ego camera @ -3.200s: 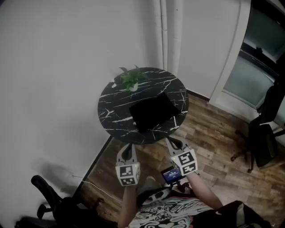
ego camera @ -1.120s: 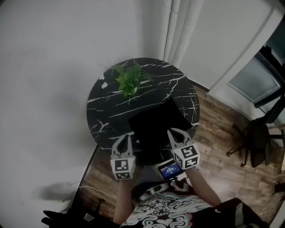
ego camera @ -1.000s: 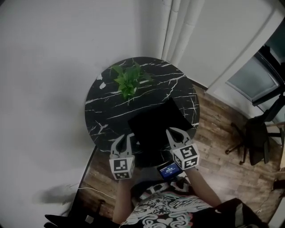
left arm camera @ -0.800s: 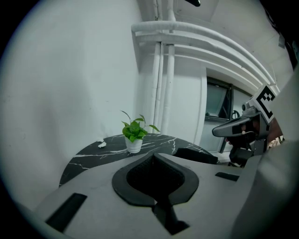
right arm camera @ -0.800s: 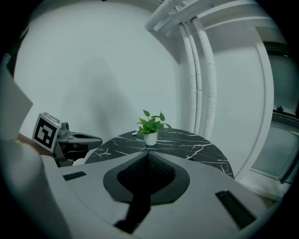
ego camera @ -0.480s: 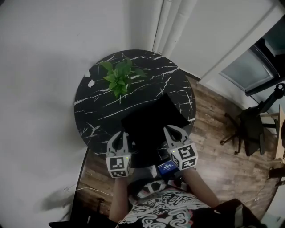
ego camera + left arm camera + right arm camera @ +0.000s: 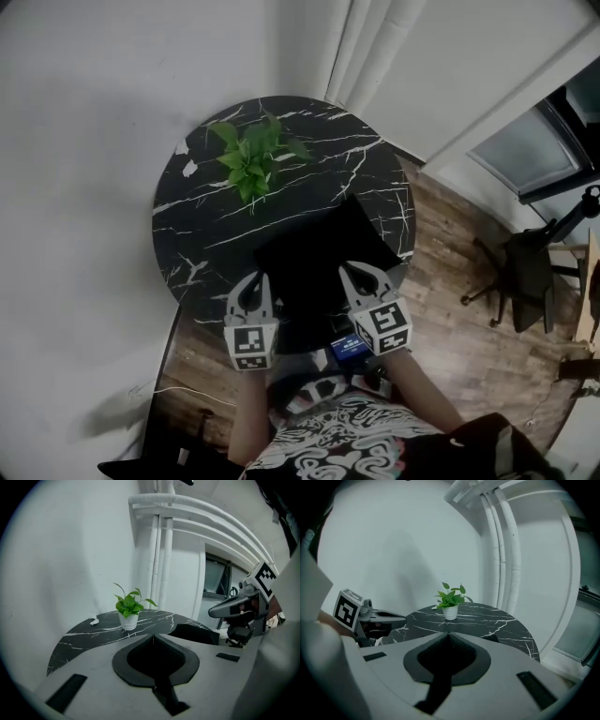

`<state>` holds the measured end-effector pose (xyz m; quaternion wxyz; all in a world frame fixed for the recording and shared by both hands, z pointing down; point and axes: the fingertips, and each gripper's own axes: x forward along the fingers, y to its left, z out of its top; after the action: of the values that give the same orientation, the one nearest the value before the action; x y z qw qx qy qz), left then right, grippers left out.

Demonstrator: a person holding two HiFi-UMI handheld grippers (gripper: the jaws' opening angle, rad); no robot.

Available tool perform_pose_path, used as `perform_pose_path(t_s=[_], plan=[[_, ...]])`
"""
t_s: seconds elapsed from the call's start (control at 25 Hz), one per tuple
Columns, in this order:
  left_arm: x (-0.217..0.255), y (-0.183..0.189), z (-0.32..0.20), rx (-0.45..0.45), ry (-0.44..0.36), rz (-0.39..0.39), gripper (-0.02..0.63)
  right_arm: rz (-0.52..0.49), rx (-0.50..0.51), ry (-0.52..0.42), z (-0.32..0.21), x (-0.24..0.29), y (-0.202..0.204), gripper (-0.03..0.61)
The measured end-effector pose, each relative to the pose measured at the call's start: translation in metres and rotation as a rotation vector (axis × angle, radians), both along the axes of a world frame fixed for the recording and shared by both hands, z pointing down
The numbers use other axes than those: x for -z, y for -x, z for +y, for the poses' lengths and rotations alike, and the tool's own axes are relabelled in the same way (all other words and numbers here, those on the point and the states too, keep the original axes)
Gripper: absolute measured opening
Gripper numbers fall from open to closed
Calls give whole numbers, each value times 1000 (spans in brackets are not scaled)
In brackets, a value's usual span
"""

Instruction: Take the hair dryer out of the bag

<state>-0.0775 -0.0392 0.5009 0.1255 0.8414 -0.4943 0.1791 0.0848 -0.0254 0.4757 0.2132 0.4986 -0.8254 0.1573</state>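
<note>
On worktop, near edge: black bag, flat; hair dryer unseen, presumably inside. Left gripper and right gripper flank its near end, equally near; fingers closed, empty.

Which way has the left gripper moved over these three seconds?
Yes: the left gripper has come forward, from just off the table's near edge to over it, beside the bag.

One table, one bag, one potted plant, two hand-held grippers
</note>
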Motion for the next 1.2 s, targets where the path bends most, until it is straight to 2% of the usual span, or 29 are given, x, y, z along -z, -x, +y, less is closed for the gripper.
perform_pose_path(t_s=[0.36, 0.64, 0.8, 0.88, 0.96, 1.08, 1.2], plan=[[-35, 6, 1, 21, 84, -27, 15, 47, 162, 74, 0, -31, 35, 21], [-66, -4, 10, -56, 155, -44, 17, 106, 275, 111, 4, -58, 59, 28], [-79, -11, 13, -101, 178, -80, 18, 114, 340, 151, 5, -73, 72, 104], [-87, -15, 17, -126, 206, -79, 58, 120, 377, 162, 4, -77, 81, 150], [-95, -18, 20, -143, 240, -67, 103, 170, 437, 155, 6, -81, 89, 178], [-105, -21, 24, -157, 270, -60, 138, 248, 525, 152, 12, -93, 100, 190], [-110, -21, 25, -160, 289, -50, 164, 305, 557, 168, 14, -106, 104, 192]])
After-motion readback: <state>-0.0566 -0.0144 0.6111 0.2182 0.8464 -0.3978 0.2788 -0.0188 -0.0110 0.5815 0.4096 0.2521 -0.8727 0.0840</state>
